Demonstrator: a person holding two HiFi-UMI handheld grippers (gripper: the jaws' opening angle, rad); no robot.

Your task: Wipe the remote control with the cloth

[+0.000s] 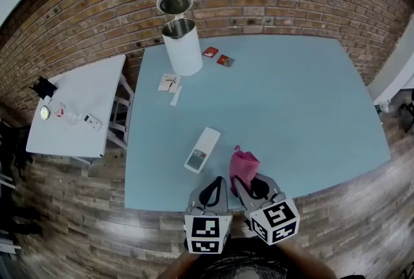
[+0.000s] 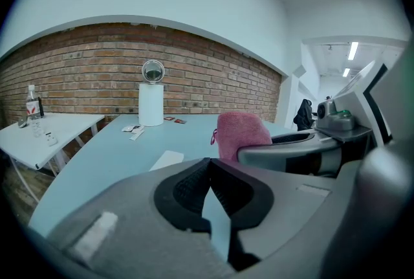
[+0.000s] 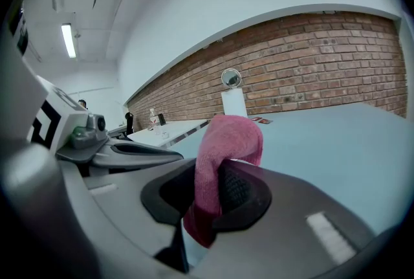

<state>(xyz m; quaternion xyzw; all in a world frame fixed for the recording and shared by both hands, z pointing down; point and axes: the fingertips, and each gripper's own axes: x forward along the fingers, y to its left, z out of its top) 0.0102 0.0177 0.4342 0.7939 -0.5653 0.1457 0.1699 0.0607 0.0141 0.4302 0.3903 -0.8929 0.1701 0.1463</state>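
Holding both grippers low at the near edge of the blue table (image 1: 304,103), wipe not started. Far left is a white side table (image 1: 81,93) with small clutter, not part of the job. The remote control (image 1: 202,149) lies flat on the blue table left of centre, screen end toward me, just beyond my left gripper (image 1: 217,186) and apart from it. Left gripper's jaws are fully together with nothing in them. I'd guess it's kept free to pin the remote. Right gripper (image 1: 249,184), just beside it, is clamped on the pink cloth (image 1: 244,164). It's pinched low so the loose end stands up and flops past the tips, a soft pad that keeps the jaws off the plastic. The cloth sits right of the remote and nearer me, not touching it. My read of the next move: carry the cloth left and farther, then lower it onto the remote. Risk: a light remote will probably skate if unbraced.
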